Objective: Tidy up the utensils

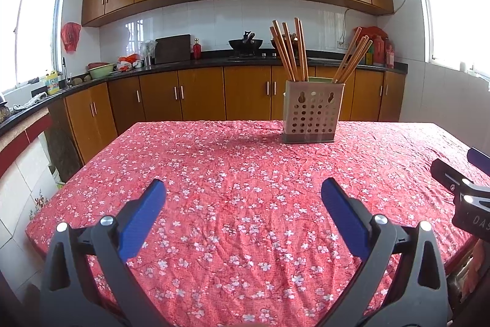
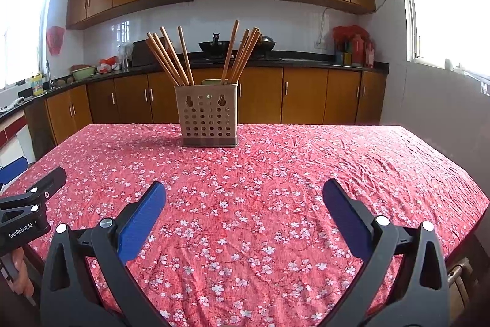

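A beige perforated utensil holder (image 1: 312,112) stands upright near the far edge of the table; it also shows in the right wrist view (image 2: 208,115). Several wooden chopsticks (image 1: 291,51) lean in two bunches inside it, left and right (image 2: 171,57). My left gripper (image 1: 243,189) is open and empty, low over the near part of the table, well short of the holder. My right gripper (image 2: 245,189) is open and empty, beside the left one, also well short of the holder. No loose utensils show on the cloth.
The table carries a red floral cloth (image 1: 232,204) with edges on the left, right and far sides. Behind it runs a black kitchen counter (image 1: 183,63) with brown cabinets, a wok (image 1: 245,43), bottles and a sink. A tiled wall stands right of the table (image 2: 444,100).
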{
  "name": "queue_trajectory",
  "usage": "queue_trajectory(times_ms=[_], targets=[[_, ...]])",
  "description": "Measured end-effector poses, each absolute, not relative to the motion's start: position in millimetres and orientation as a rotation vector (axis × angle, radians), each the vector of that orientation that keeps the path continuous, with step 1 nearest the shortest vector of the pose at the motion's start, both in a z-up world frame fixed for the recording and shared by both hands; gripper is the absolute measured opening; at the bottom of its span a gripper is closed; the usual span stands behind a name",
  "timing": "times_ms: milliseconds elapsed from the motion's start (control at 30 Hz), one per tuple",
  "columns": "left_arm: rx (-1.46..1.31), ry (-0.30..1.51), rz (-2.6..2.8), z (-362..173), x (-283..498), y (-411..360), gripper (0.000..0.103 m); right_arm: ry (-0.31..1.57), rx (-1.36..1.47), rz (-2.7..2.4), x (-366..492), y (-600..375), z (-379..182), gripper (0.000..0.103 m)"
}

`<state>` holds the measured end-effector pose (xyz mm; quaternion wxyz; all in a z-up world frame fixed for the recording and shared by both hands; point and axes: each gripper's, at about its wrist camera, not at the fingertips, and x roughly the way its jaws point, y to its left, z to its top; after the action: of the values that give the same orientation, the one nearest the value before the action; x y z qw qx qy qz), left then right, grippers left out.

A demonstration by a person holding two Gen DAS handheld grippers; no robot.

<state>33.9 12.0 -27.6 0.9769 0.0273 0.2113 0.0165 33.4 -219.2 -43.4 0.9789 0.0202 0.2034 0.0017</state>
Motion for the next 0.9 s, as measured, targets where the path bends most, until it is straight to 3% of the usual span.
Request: queue_trajectory(times_ms=[900], targets=[[0.052, 0.423, 0.012, -26.4, 34.7, 8.4, 0.099, 0.409, 0.043, 0.004, 33.5, -221.3, -42.5, 0.101]])
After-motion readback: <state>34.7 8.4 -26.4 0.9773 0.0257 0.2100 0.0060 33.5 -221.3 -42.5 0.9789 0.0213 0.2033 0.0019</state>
